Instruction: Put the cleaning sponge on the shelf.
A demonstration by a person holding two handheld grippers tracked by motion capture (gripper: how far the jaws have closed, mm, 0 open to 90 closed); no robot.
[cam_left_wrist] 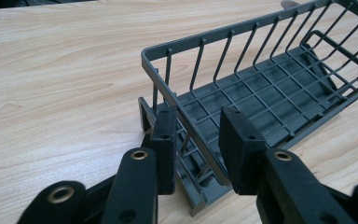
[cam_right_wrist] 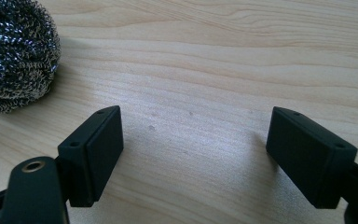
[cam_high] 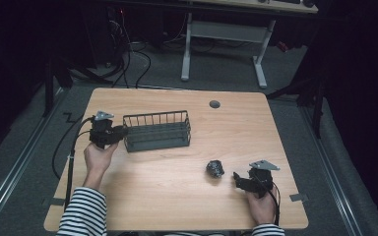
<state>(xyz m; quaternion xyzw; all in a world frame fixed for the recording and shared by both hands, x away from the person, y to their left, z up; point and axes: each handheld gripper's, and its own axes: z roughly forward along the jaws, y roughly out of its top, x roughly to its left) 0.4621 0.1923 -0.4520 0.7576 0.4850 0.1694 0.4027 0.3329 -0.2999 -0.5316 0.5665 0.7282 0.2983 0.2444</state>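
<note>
A dark grey wire basket (cam_high: 157,130) stands on the wooden table (cam_high: 167,196), left of centre. My left gripper (cam_high: 120,132) is at its left end. In the left gripper view the two jaws straddle the basket's (cam_left_wrist: 261,88) end rim with a gap on each side, so the left gripper (cam_left_wrist: 198,128) is open. A steel-wool scourer (cam_high: 215,168) lies right of centre. Just to its right, my right gripper (cam_high: 236,178) sits low over the bare wood. In the right gripper view that gripper (cam_right_wrist: 193,128) is wide open and holds nothing, with the scourer (cam_right_wrist: 14,56) ahead at upper left.
A round grey grommet (cam_high: 214,104) is set in the table near its far edge. Beyond the table stands a white desk frame (cam_high: 224,44), with cables on the grey floor (cam_high: 128,64). Each gripper's cable trails toward the near edge.
</note>
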